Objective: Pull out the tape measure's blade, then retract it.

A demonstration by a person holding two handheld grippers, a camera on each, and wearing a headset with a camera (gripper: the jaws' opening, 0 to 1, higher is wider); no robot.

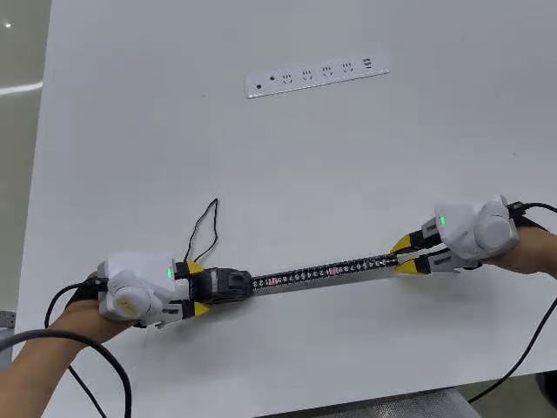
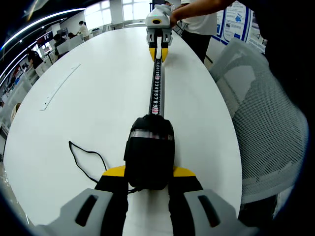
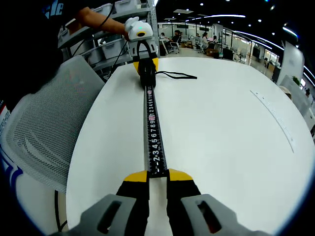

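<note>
A black tape measure case (image 1: 224,285) (image 2: 149,150) lies on the white table (image 1: 287,157), with my left gripper (image 1: 197,288) (image 2: 147,177) shut on its sides. Its black blade (image 1: 326,271) (image 2: 156,83) (image 3: 153,132) with white and red numbers runs out flat across the table to the right. My right gripper (image 1: 406,256) (image 3: 157,176) is shut on the blade's end. In the right gripper view the case (image 3: 147,73) sits far off in the other gripper. A thin black wrist cord (image 1: 203,228) (image 2: 86,164) trails from the case.
A white power strip (image 1: 318,74) (image 2: 59,87) (image 3: 275,118) lies farther back on the table. A grey mesh chair (image 2: 268,132) (image 3: 44,123) stands past the table's near edge. Black cables (image 1: 78,348) hang from both grippers.
</note>
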